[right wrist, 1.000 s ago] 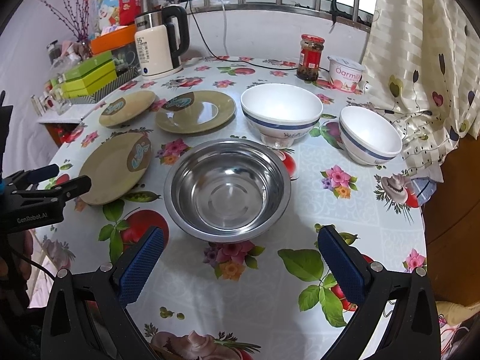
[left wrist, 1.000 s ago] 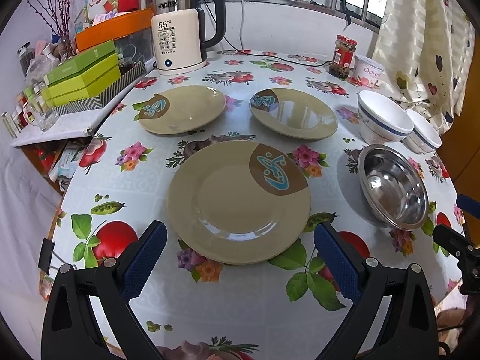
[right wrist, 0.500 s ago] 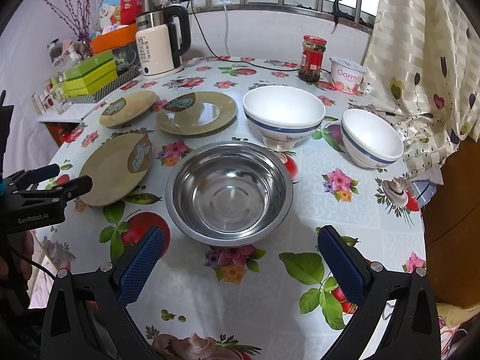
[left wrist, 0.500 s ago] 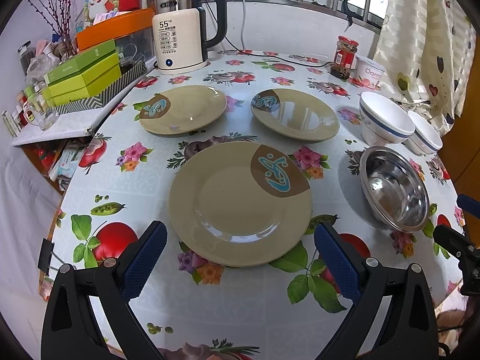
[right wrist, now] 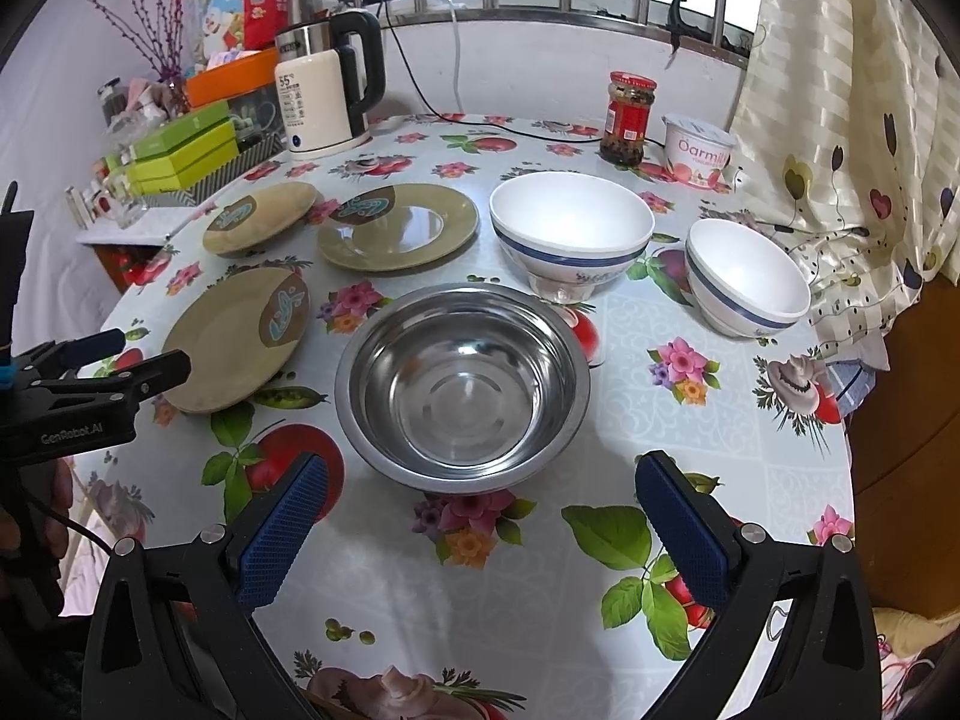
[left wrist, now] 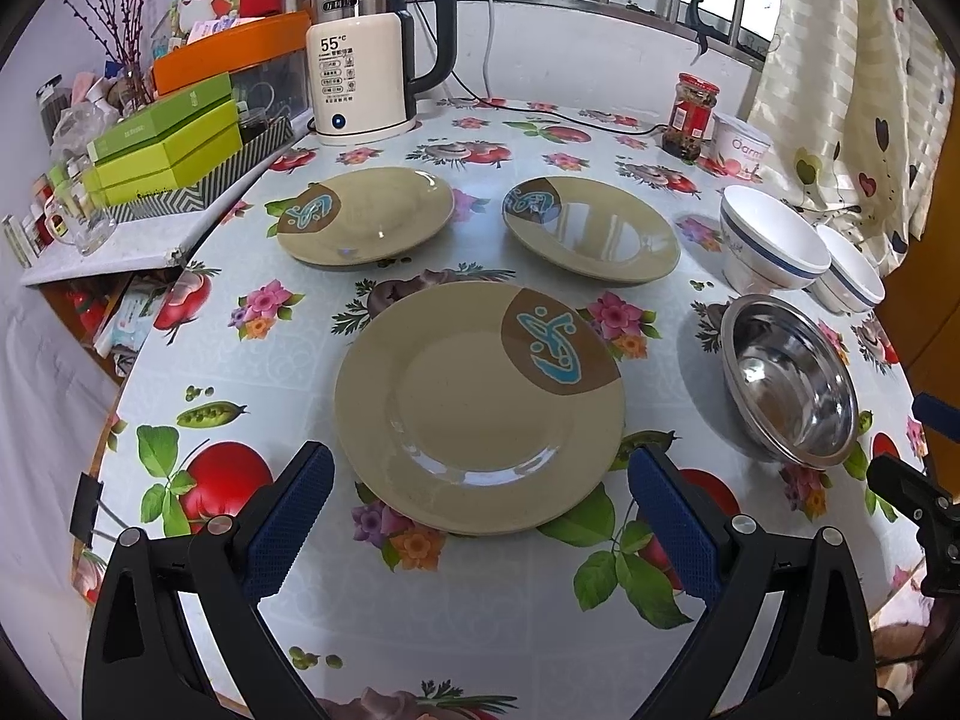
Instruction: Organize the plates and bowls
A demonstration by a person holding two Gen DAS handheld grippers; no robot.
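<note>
The left gripper (left wrist: 480, 525) hovers above the floral tablecloth (left wrist: 252, 372) with its blue-padded jaws spread wide and nothing between them; just ahead of its tips lies the near plate (left wrist: 474, 414), flat on the cloth; farther ahead sit two more plates, the far-left plate (left wrist: 366, 216) and the far-right plate (left wrist: 594, 231), apart from each other and from the near one; beyond them stands an electric kettle (left wrist: 366, 72).

The right gripper (right wrist: 480, 525) likewise hangs with its jaws parted and empty; directly ahead of it rests the steel bowl (right wrist: 462, 384), upright on the cloth; past that bowl stands the large white bowl (right wrist: 570, 234), and ahead to the gripper's right the small white bowl (right wrist: 744, 276), the two near but not touching; behind them are a red-lidded jar (right wrist: 627, 117) and a yoghurt tub (right wrist: 699, 150); the three plates lie ahead to this gripper's left, with the left gripper visible at that edge.
</note>
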